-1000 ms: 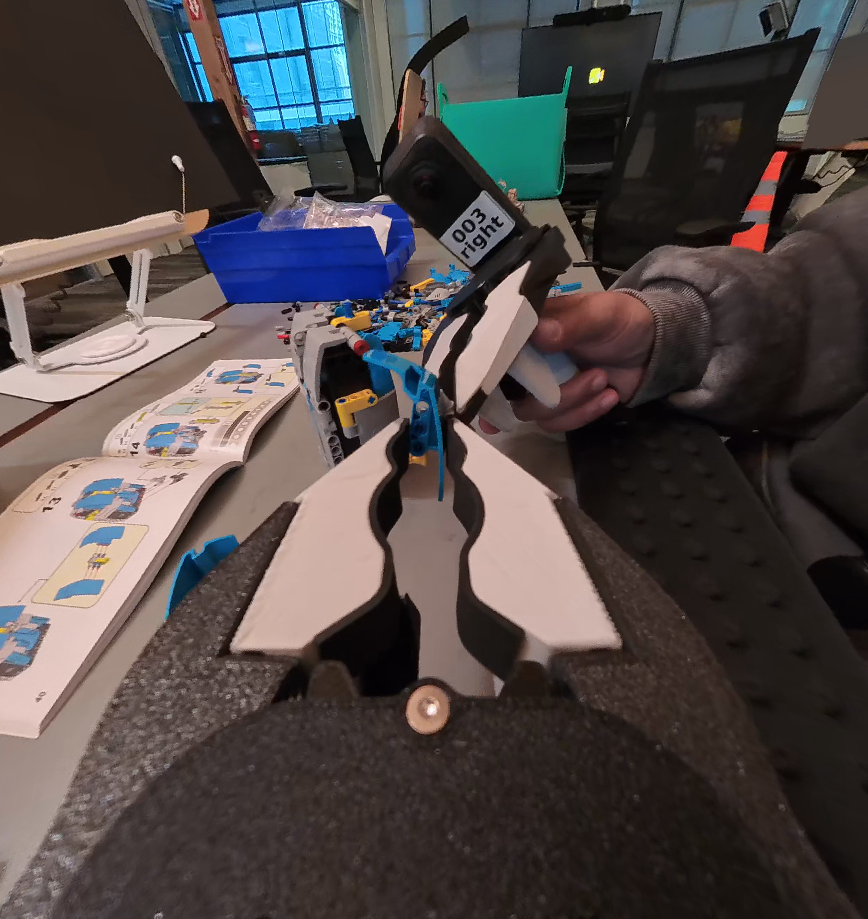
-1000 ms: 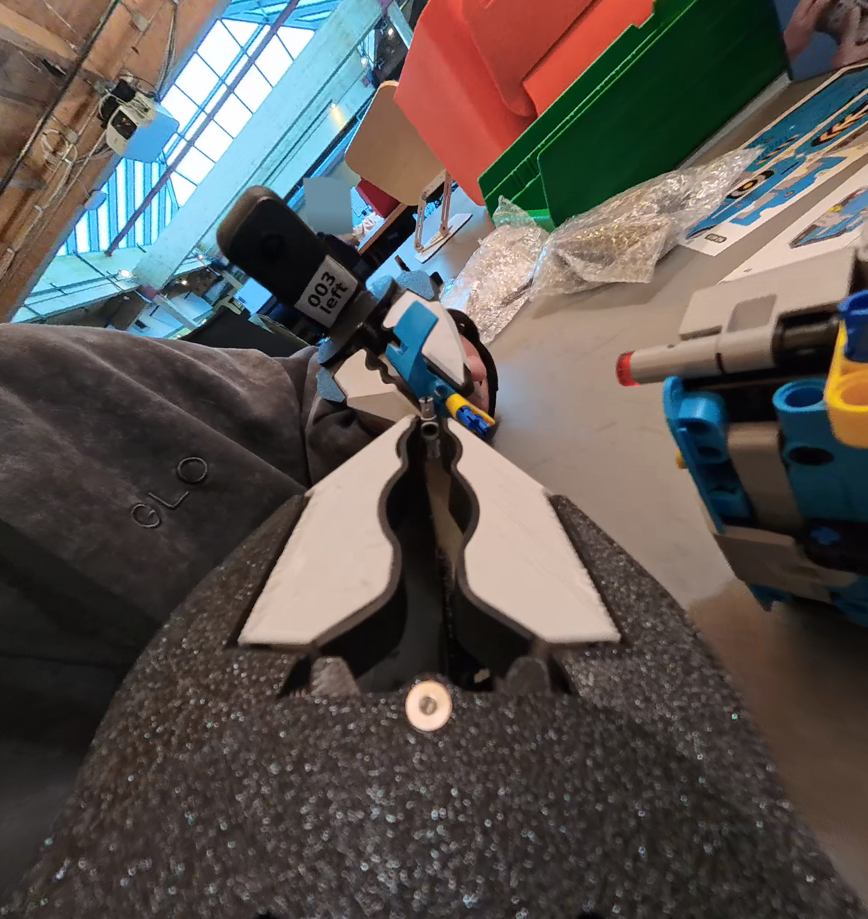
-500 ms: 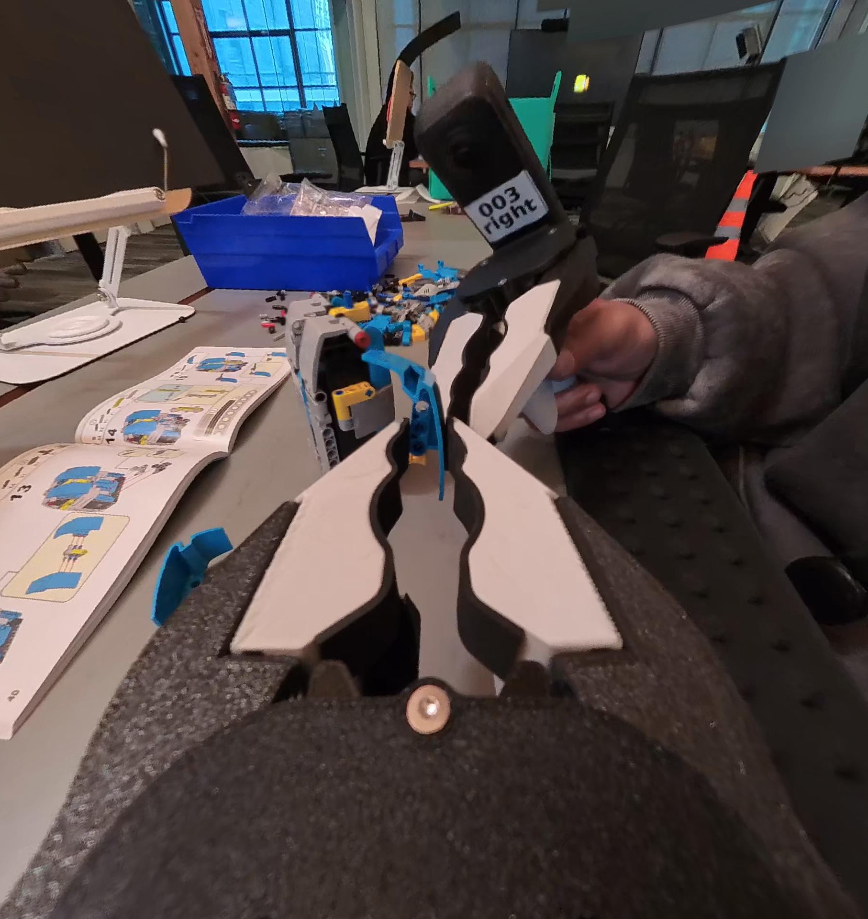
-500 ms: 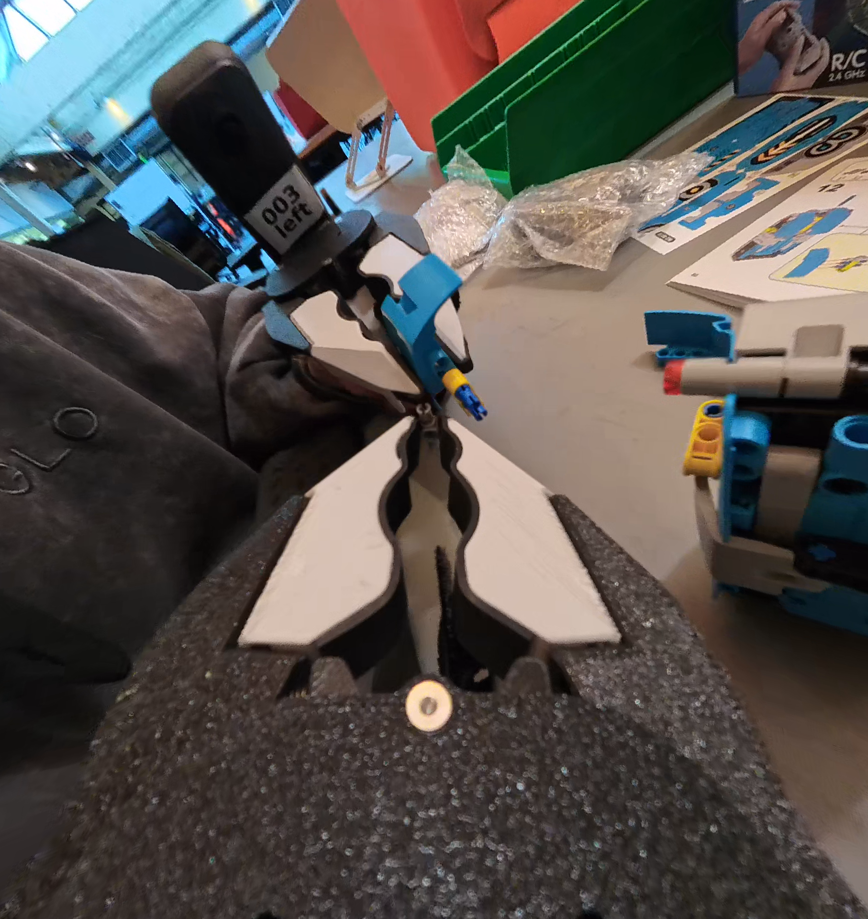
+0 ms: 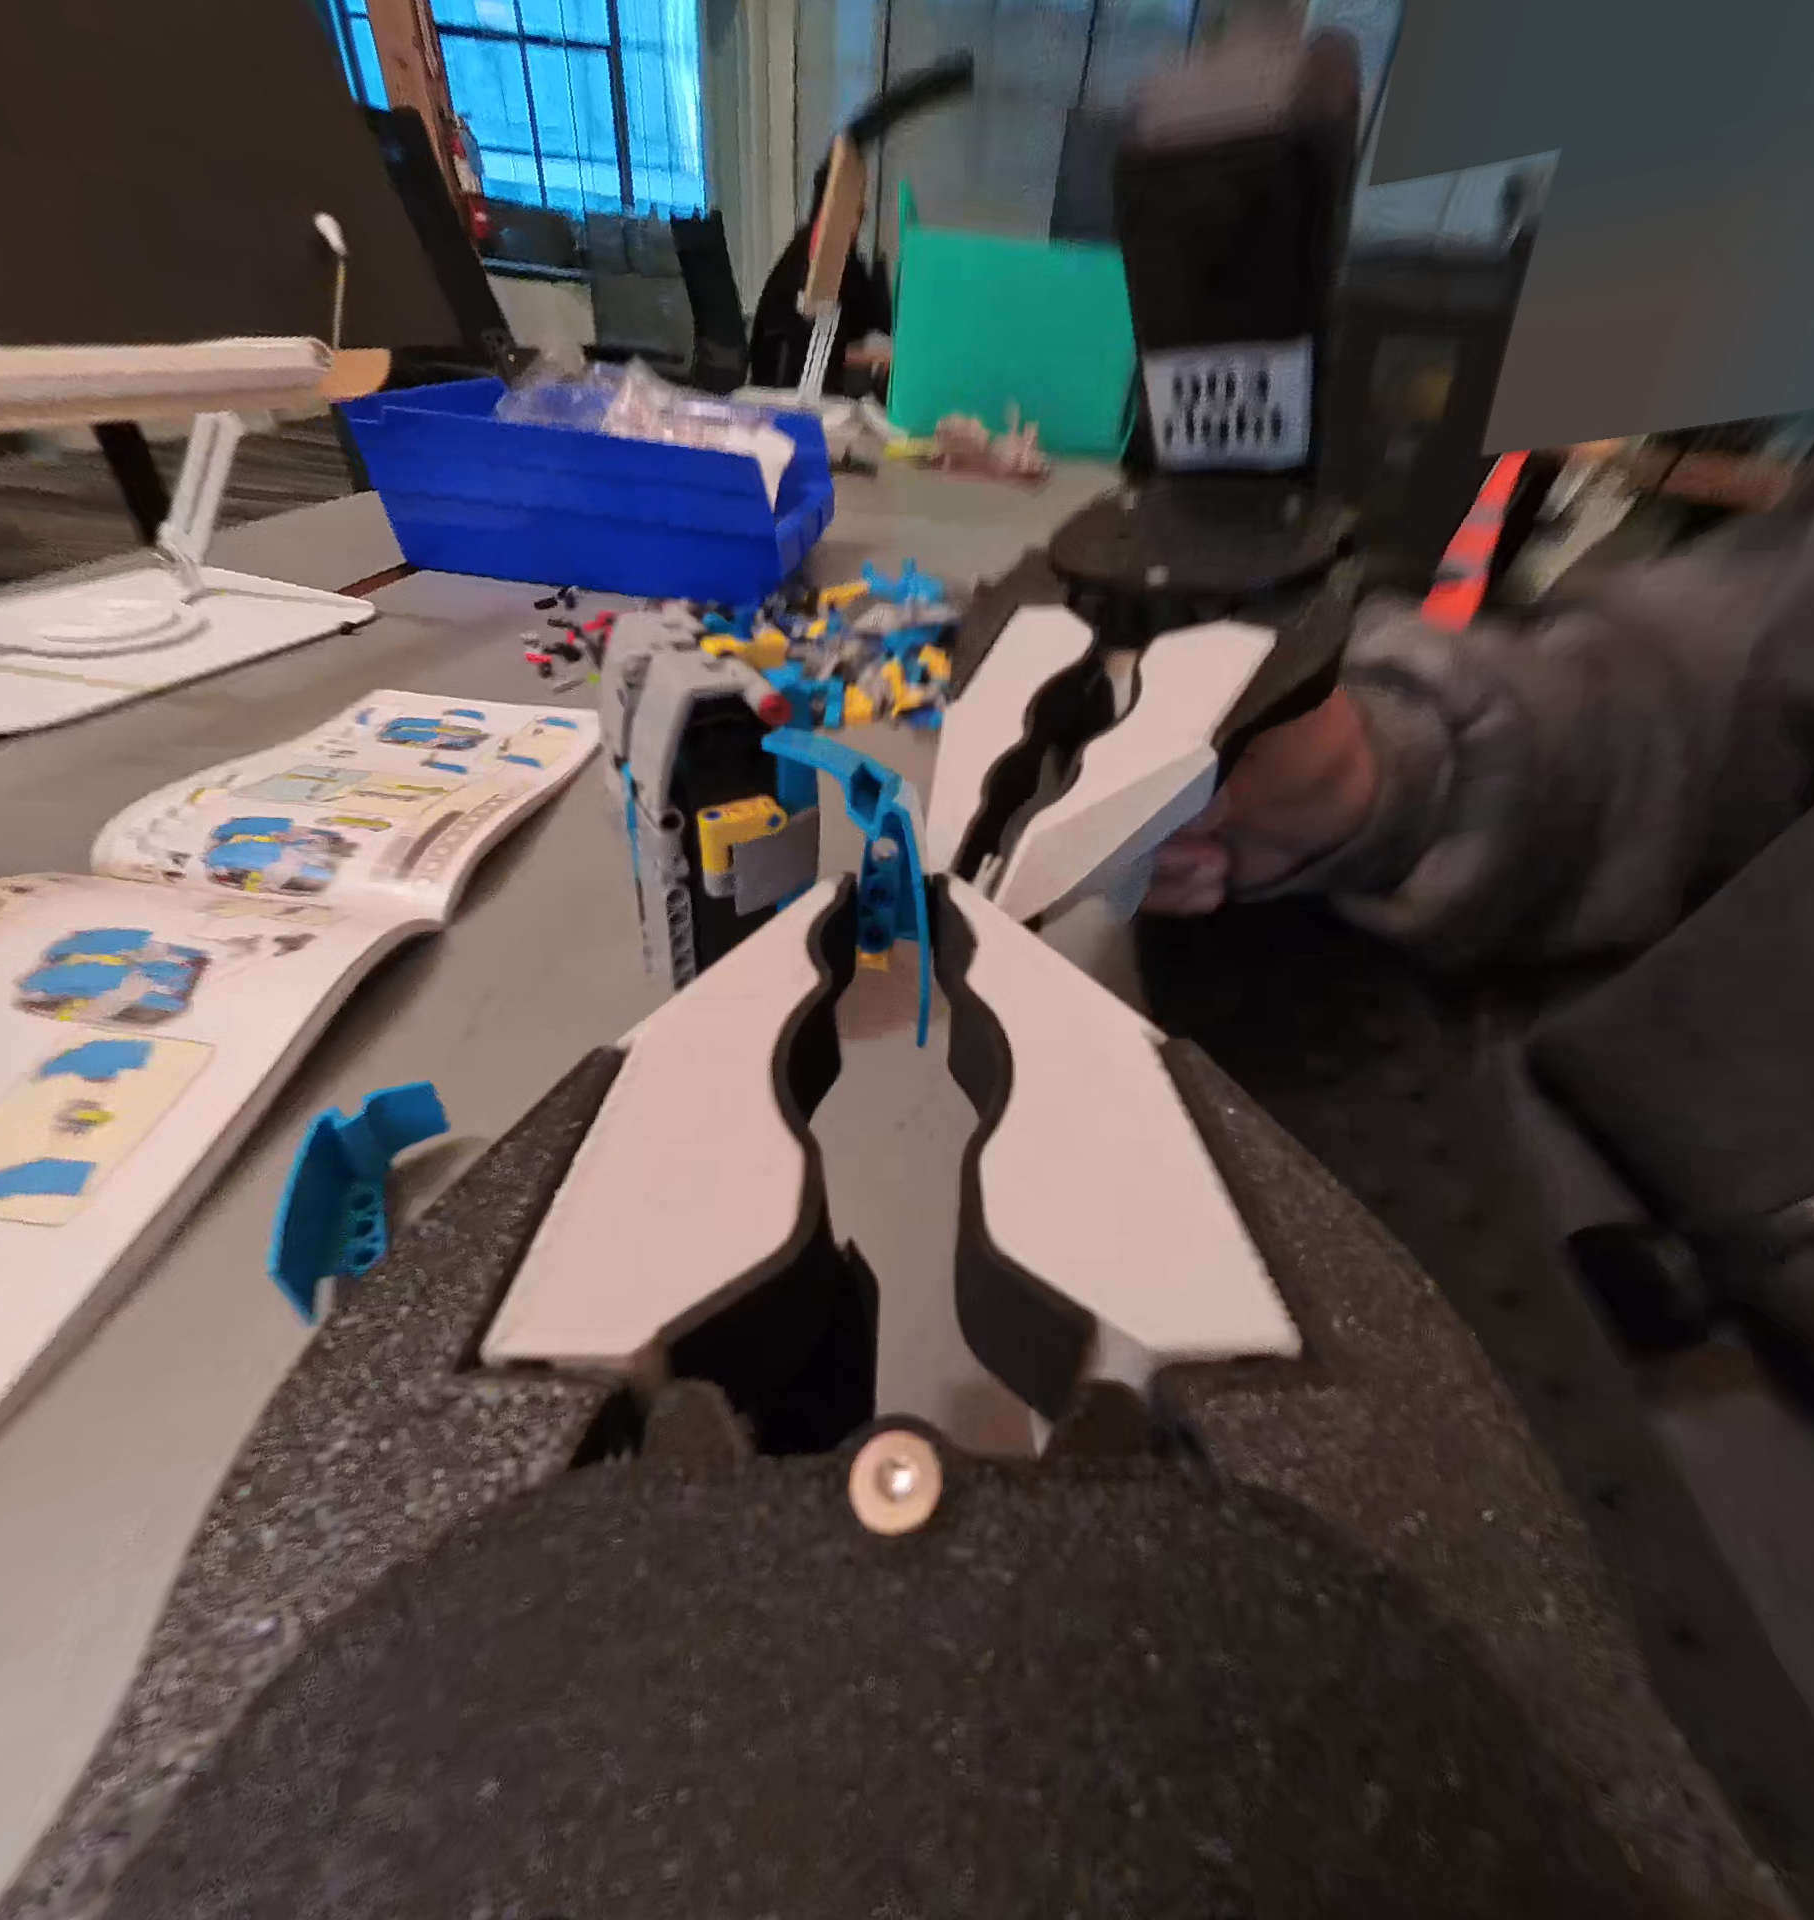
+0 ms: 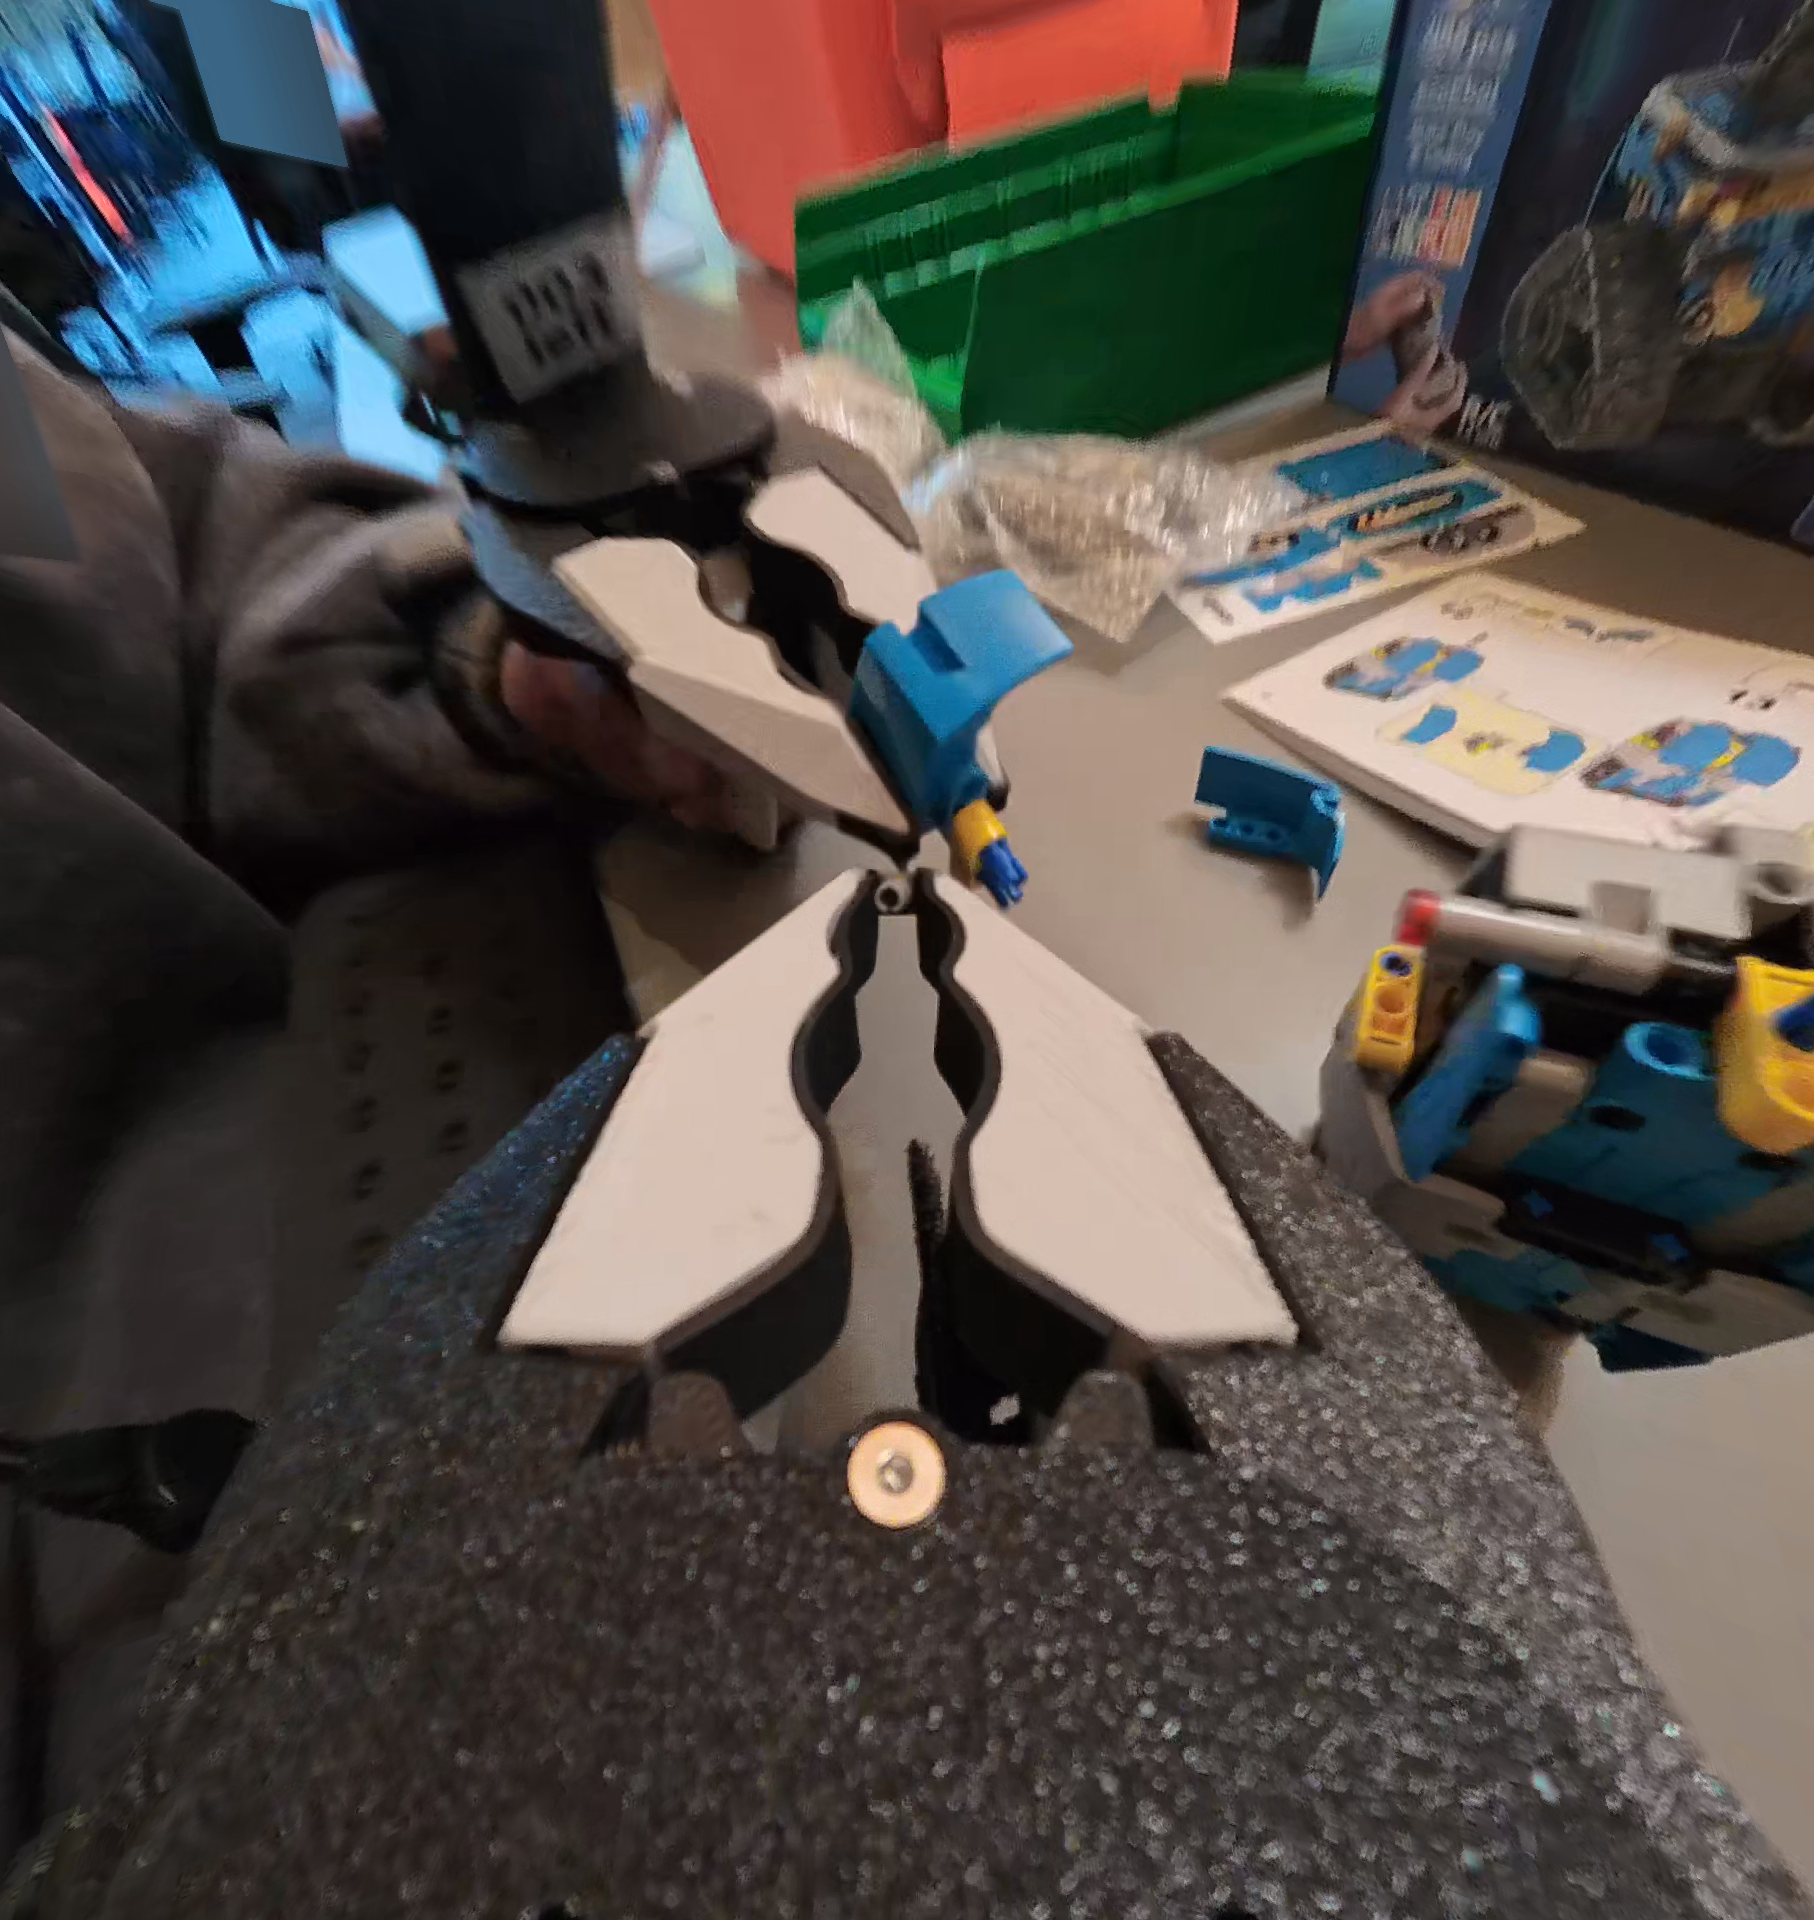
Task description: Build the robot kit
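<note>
Blue panel: curved blue plastic panel (image 5: pixel 887 831) clamped at the tips of the left gripper (image 5: pixel 887 894), held off the grey table (image 5: pixel 498 997); a yellow-and-blue pin (image 6: pixel 986 847) sticks out of its lower end.
Left gripper: fingers drawn in narrow, pinching the panel — seen from the right wrist view as well (image 6: pixel 908 810), a hand (image 6: pixel 591 727) in a grey sleeve behind it.
Right gripper: (image 6: pixel 895 891) fingers nearly together on a small grey tube-like piece (image 6: pixel 892 894); the tip sits just beside the panel's pin end, whether touching I cannot tell.
Right gripper, far view: in the left wrist view it comes in from the right (image 5: pixel 976 873), tips meeting the left gripper's tips; image blurred.
Model: partly built grey, blue and yellow brick vehicle (image 5: pixel 705 810) stands on the table just behind the two grippers.
Loose part: a second blue panel (image 5: pixel 347 1184) lies alone on the table — beside the open instruction booklet (image 5: pixel 259 894).
Booklet: open, lying flat, left of the model.
Behind: scatter of small coloured parts (image 5: pixel 851 655), then a blue bin (image 5: pixel 591 499) with clear bags in it.
Right view background: crumpled clear bags (image 6: pixel 1048 520), green bin (image 6: pixel 1111 312), the set's box (image 6: pixel 1630 239) standing upright.
</note>
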Available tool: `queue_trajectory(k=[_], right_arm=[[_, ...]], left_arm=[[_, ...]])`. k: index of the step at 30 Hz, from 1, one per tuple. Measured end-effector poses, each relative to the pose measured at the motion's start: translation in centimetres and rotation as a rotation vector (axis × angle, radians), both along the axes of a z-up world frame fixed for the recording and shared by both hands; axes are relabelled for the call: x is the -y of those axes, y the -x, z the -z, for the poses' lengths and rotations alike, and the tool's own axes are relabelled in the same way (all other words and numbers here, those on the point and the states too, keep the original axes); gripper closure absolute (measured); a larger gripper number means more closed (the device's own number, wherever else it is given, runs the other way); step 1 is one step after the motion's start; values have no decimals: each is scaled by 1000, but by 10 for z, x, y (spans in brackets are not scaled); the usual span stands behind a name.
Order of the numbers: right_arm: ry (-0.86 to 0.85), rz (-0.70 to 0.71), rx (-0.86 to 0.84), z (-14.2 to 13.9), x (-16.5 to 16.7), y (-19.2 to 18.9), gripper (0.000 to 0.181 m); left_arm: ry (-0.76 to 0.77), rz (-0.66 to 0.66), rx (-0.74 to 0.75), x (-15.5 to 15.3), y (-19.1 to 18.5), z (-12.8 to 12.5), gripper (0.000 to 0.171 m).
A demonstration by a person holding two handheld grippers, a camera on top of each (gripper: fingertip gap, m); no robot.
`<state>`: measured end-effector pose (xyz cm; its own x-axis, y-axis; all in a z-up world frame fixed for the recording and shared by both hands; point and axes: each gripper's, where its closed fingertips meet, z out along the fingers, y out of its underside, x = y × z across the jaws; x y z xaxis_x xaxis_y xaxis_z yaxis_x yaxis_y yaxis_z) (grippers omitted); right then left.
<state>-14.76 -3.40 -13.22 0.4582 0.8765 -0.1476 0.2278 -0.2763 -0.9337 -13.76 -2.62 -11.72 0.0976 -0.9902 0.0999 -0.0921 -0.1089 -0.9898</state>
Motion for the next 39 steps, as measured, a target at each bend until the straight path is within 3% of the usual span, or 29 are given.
queue_trajectory(k=[3, 5, 9, 18, 25, 35, 39], right_arm=[[-19, -52, -308, -47, 4, -12, 175], [-55, -40, -400, -66, -2, -19, 175], [-20, -62, -432, -64, -8, -5, 175], [62, -95, -552, -70, -7, -3, 175], [94, -108, -516, -61, -6, 2, 175], [153, -200, -479, -52, 3, 6, 175], [133, -245, -287, -32, 9, 4, 175]], left_arm=[[252, 90, 209, -6, 12, -25, 158], [328, 154, 289, 0, 14, -36, 158], [378, 221, 323, 13, 8, -39, 158], [385, 200, 383, 9, 11, -44, 158], [364, 200, 344, 12, 7, -38, 159], [208, 193, 223, 21, 4, -27, 160], [67, 168, 75, 24, 1, -8, 160]])
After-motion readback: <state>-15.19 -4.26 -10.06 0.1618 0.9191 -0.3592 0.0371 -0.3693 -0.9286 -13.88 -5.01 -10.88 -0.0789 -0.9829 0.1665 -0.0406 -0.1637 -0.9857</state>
